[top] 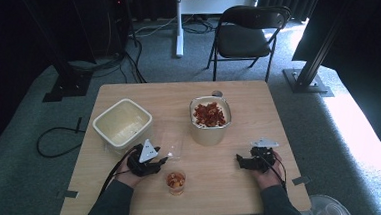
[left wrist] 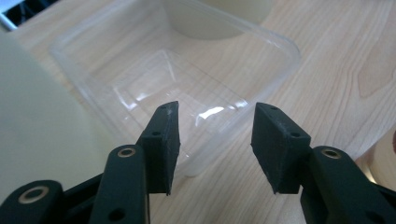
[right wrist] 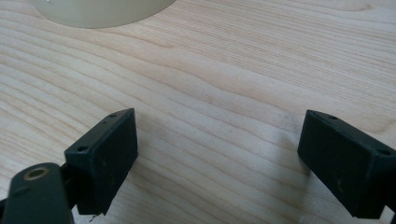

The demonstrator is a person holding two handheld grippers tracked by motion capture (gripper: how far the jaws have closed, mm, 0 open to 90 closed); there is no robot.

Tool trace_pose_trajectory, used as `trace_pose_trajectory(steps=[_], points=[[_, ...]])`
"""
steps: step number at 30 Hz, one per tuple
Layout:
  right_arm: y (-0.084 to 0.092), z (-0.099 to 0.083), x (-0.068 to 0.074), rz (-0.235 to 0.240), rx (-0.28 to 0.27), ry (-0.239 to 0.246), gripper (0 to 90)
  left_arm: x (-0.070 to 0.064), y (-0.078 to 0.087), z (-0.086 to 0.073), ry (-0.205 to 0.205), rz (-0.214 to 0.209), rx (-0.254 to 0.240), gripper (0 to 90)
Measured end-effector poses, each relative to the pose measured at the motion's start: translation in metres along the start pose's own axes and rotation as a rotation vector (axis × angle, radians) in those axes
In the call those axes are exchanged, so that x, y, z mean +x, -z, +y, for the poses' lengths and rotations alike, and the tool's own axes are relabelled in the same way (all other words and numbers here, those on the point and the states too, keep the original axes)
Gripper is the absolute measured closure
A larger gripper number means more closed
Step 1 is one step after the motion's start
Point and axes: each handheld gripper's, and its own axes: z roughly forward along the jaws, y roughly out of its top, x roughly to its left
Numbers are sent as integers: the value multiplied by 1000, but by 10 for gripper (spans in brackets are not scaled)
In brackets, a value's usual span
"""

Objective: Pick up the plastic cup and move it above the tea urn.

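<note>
A clear plastic tray lies empty between two cream tubs near the table's middle. My left gripper hovers just in front of it. In the left gripper view the tray lies right ahead of the left gripper, whose jaws stand apart with nothing between them. A small cup of red-orange food stands near the front edge, to the right of my left hand. My right gripper rests low at the front right. In its own view the right gripper is wide open over bare wood.
An empty square cream tub stands at the left, close beside my left gripper. A second cream tub holds red food pieces. A folding chair stands beyond the wooden table's far edge.
</note>
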Motion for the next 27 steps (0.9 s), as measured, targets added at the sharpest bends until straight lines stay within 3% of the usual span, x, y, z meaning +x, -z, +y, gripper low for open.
trace_pose_trajectory(steps=[6,14,16,21,27], points=[[0,0,0,0,0,1,114,0,-11,4,-39,-2,28,603],[0,0,0,0,0,1,114,1,-12,13,-93,-8,16,731],[0,0,0,0,0,1,114,1,-10,16,-103,-7,-6,752],[0,0,0,0,0,1,114,7,-1,27,-95,-32,-48,796],[0,0,0,0,0,1,114,16,8,36,-48,-74,-103,826]])
